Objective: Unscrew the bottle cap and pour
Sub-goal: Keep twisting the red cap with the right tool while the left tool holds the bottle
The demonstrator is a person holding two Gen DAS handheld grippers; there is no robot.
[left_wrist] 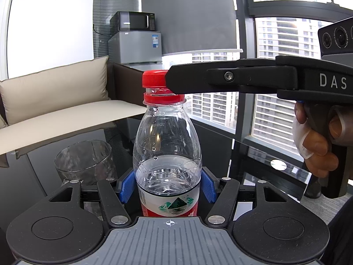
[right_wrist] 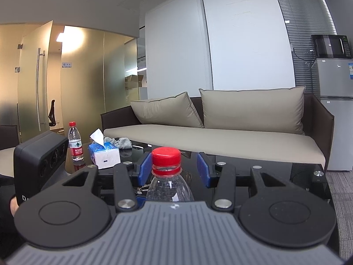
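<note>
Upright on the dark glass table (left_wrist: 220,137), the partly filled bottle (left_wrist: 167,145) sits clamped between the left gripper (left_wrist: 167,185) pads. Its red cap (right_wrist: 166,157) stands between the right gripper (right_wrist: 174,169) spread fingers, untouched. An empty glass (left_wrist: 85,159) stands left; a sofa (right_wrist: 220,137) behind.

Left wrist view: bottle (left_wrist: 167,152) upright at centre, between the pads of the left gripper (left_wrist: 168,186). Cap (left_wrist: 154,78) on the bottle top, at 12 o'clock from the body. Right gripper (left_wrist: 169,78) comes in from 3 o'clock, level with the cap. Glass (left_wrist: 85,160) on the table (left_wrist: 44,176) at 9 o'clock from the bottle, just beside it. Sofa (left_wrist: 66,110) behind the table, toward 10 o'clock; microwave (left_wrist: 132,21) on the fridge (left_wrist: 135,47) at 12 o'clock.
</note>
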